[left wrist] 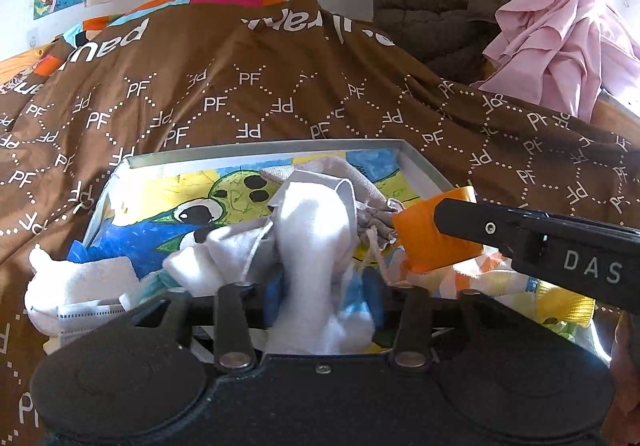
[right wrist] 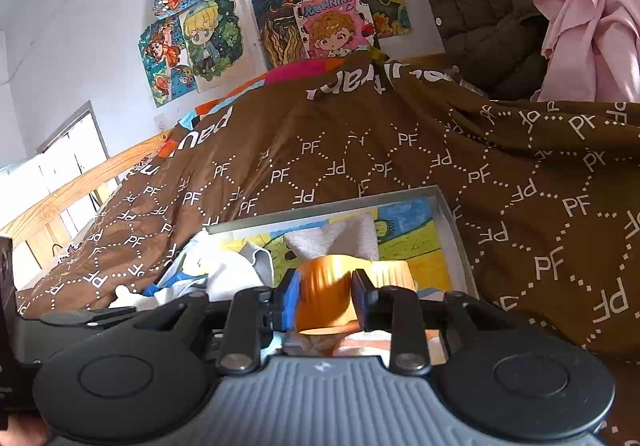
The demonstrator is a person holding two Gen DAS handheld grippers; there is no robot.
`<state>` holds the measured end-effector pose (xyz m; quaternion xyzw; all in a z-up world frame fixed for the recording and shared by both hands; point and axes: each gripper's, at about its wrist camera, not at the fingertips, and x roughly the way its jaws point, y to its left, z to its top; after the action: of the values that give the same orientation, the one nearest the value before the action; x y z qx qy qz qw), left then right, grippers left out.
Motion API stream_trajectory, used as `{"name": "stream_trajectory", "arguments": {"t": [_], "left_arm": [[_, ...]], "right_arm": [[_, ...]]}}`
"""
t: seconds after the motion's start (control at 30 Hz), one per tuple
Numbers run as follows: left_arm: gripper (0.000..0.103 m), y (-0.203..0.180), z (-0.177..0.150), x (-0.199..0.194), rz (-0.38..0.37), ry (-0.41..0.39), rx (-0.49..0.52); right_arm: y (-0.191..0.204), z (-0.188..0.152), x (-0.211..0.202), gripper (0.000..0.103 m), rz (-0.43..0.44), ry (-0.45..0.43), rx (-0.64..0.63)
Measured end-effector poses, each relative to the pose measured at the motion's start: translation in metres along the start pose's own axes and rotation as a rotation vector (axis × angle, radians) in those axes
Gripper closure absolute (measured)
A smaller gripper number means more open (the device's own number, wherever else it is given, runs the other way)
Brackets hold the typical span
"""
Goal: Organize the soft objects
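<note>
Right gripper [right wrist: 352,286], orange-taped fingers slightly apart, hovers over a grey cloth [left wrist: 372,206] in the box [left wrist: 264,152]; left gripper's state is hidden.

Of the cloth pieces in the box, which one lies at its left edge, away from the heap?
The folded white cloth at the box's left edge, apart from the tall white cloth and the grey cloth heaped in the middle.

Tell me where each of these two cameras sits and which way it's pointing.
Left wrist: rides the left claw, looking forward and down into the shallow box of white cloths; the right claw's orange-taped finger crosses in.
Right wrist: rides the right claw, facing the box and wall drawings; its orange pads show.
Shared: box, brown PF blanket, drawings, pink garment.
</note>
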<state>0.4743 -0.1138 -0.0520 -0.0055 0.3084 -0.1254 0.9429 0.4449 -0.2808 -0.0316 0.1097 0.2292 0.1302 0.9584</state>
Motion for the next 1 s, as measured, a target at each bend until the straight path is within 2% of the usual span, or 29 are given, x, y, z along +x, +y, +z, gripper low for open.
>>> {"name": "stream_trajectory", "arguments": {"t": [0.07, 0.13, 0.23, 0.33, 0.53, 0.7, 1.0], "left_arm": [[0.042, -0.001, 0.000, -0.002, 0.003, -0.004, 0.004], [0.033, -0.002, 0.000, -0.005, 0.008, -0.009, 0.009], [0.023, -0.002, -0.002, -0.011, 0.012, -0.019, 0.022], [0.017, -0.003, -0.004, -0.020, 0.023, -0.027, 0.034], [0.003, 0.008, -0.013, -0.050, 0.056, -0.071, -0.052], [0.001, 0.020, -0.019, -0.085, 0.065, -0.127, -0.139], [0.001, 0.020, -0.026, -0.146, 0.052, -0.209, -0.175]], "right_arm": [[-0.001, 0.002, -0.003, 0.068, 0.003, -0.007, 0.007], [-0.001, 0.004, -0.006, 0.058, 0.005, -0.011, 0.011], [-0.001, 0.006, -0.013, 0.051, 0.011, -0.018, 0.021], [-0.004, 0.010, -0.023, 0.044, 0.010, -0.032, 0.039], [-0.007, 0.012, -0.056, 0.027, 0.000, -0.092, 0.045], [-0.003, 0.008, -0.085, 0.017, -0.018, -0.119, 0.024], [0.026, -0.002, -0.127, 0.006, -0.030, -0.138, -0.066]]}}
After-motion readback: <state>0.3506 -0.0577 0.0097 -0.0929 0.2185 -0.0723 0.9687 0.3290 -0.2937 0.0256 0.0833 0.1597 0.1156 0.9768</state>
